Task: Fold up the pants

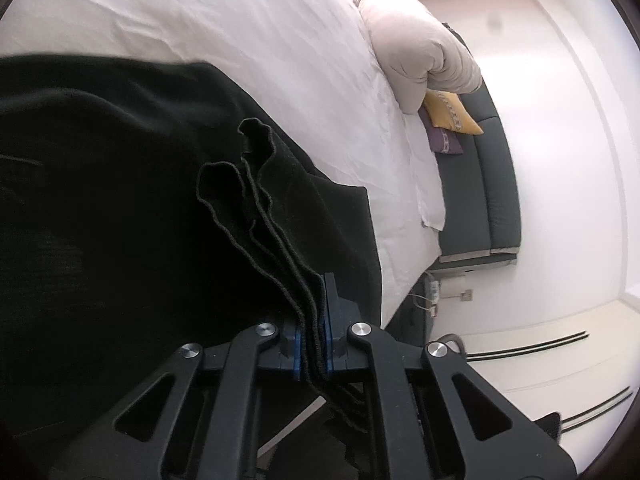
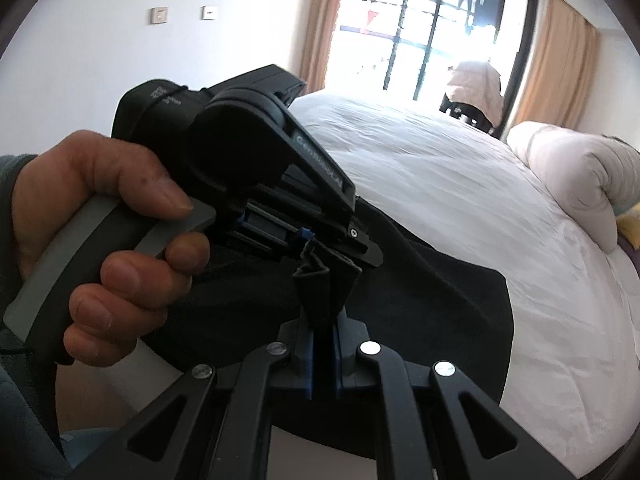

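I have the black pants (image 1: 120, 200) pinched at one end with both grippers, and the rest of the cloth lies spread on the white bed (image 1: 240, 40) near its edge. My left gripper (image 1: 314, 312) is clamped on a bunch of several hemmed edges stacked together; the layers run up between the blue pads (image 1: 329, 320) and fan out in ripples beyond them. My right gripper (image 2: 322, 340) is closed on a pleated pinch of the same dark cloth (image 2: 320, 292), which stands up between its jaws. In the right wrist view my left hand (image 2: 100, 240) is wrapped round the handle of the other gripper, and the two tools sit just beside each other over the same end of the garment.

As I judge it, the fold is under way but not finished. The stacked edges suggest the legs are already laid one on the other, though the dark cloth hides exactly how many layers there are. The pants still lie long and loose on the bed, with no compact bundle visible. What remains is to carry this gripped end over the rest, lay it flat and smooth it.
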`<state>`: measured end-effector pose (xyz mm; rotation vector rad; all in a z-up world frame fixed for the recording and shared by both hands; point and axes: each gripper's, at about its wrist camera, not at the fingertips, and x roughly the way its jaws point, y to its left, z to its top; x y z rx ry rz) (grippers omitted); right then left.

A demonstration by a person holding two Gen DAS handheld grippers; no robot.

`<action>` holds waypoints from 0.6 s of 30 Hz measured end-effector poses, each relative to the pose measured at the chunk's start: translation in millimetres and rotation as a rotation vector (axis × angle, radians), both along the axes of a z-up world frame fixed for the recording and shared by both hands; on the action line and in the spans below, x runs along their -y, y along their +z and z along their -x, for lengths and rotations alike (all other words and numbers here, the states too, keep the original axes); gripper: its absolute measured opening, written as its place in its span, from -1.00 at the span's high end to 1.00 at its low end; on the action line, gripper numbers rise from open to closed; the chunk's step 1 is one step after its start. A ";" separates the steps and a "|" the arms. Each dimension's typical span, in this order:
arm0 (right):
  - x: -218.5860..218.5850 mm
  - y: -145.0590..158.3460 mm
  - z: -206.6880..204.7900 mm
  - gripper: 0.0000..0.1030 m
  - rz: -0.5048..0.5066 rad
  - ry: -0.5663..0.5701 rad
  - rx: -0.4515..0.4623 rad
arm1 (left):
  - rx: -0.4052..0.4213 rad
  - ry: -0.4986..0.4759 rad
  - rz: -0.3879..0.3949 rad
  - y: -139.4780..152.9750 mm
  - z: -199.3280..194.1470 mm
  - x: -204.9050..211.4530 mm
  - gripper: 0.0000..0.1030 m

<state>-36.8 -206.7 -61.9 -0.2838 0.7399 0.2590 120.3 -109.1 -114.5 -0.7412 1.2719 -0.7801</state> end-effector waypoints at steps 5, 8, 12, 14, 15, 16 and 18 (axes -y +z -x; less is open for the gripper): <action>-16.0 -4.5 -5.6 0.84 0.011 0.049 -0.017 | -0.004 0.014 -0.054 0.7 4.7 -24.2 0.89; -19.7 -11.5 -12.9 0.84 0.020 0.069 -0.040 | -0.009 0.020 -0.087 -5.3 7.1 -34.8 0.89; -16.9 -21.2 -27.4 0.84 0.028 0.088 -0.072 | -0.020 0.025 -0.133 -17.0 10.5 -40.1 0.88; -18.3 -29.5 -30.6 0.83 0.029 0.098 -0.093 | -0.032 0.029 -0.164 -23.9 8.7 -40.0 0.87; -17.5 -36.4 -35.2 0.81 0.024 0.097 -0.114 | -0.041 0.029 -0.169 -29.1 7.1 -37.7 0.87; -15.4 -41.1 -39.2 0.76 0.017 0.093 -0.132 | -0.051 0.027 -0.166 -34.9 5.0 -35.1 0.86; -12.0 -51.4 -47.4 0.70 -0.010 0.079 -0.191 | -0.056 0.025 -0.157 -37.2 3.5 -34.5 0.86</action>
